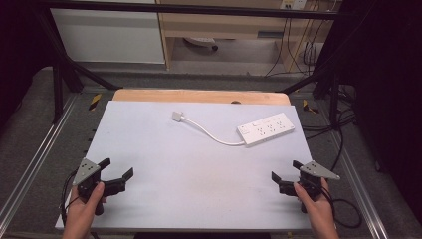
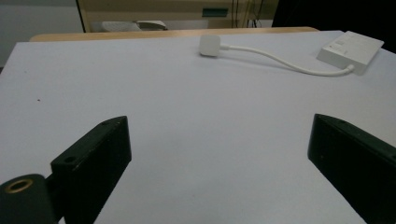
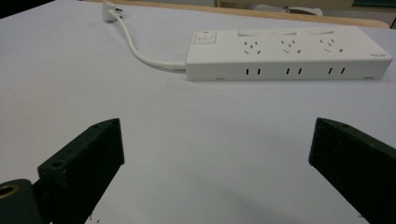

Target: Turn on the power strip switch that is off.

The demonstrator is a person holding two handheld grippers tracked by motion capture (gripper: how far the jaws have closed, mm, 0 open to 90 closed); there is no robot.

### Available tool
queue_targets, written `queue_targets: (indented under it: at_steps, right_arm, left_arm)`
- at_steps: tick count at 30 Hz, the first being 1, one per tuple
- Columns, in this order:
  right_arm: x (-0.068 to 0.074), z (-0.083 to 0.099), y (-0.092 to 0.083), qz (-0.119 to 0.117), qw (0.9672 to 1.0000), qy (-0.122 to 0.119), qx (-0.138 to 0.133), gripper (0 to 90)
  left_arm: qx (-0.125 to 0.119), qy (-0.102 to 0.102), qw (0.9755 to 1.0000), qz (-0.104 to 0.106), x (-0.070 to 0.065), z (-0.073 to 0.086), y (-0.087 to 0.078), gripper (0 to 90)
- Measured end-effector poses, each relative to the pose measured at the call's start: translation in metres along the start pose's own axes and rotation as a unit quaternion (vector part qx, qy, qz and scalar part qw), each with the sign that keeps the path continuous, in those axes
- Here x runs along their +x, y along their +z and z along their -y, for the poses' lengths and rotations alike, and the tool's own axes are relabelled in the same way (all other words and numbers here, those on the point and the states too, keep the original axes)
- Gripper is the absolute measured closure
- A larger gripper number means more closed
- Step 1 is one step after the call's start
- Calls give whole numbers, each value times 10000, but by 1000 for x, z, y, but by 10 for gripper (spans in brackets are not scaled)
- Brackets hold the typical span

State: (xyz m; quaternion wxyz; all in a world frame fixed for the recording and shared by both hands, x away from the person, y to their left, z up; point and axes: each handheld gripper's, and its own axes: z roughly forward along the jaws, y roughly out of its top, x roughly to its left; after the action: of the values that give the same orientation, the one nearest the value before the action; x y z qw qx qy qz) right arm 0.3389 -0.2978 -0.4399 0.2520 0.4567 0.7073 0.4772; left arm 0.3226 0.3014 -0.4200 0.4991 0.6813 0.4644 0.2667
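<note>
A white power strip (image 1: 266,129) (image 3: 287,54) (image 2: 350,50) lies at the back right of the white table top (image 1: 189,169). Its white cable (image 1: 214,134) (image 2: 285,63) (image 3: 140,51) curves left to a white plug (image 1: 177,116) (image 2: 209,45) (image 3: 111,10) lying flat. My left gripper (image 1: 117,168) (image 2: 219,140) is held at the front left corner, open, nothing between its jaws. My right gripper (image 1: 284,171) (image 3: 217,142) is held at the front right, open and empty, pointing toward the strip, which lies well ahead of it.
A wooden board edge (image 1: 199,95) shows behind the white top. Black frame bars (image 1: 59,74) stand at both back corners. Dark cables (image 1: 343,204) trail off the right side. Shelving and wires (image 1: 298,45) sit on the floor beyond.
</note>
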Motion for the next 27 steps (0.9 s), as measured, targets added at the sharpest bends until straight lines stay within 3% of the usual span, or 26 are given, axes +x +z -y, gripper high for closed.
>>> queue_targets:
  at_steps: [4,22,27]
  right_arm:
    - [1,0,0,-34,10000,-54,49,43]
    - [10,-9,-3,-87,9998,-44,145,25]
    - [13,-11,-5,-136,9998,-4,114,24]
  left_arm:
    - [97,87,9999,102,-7,2,-1,62]
    - [146,266,9993,199,-13,2,0,60]
    - [204,213,9994,177,-12,4,2,60]
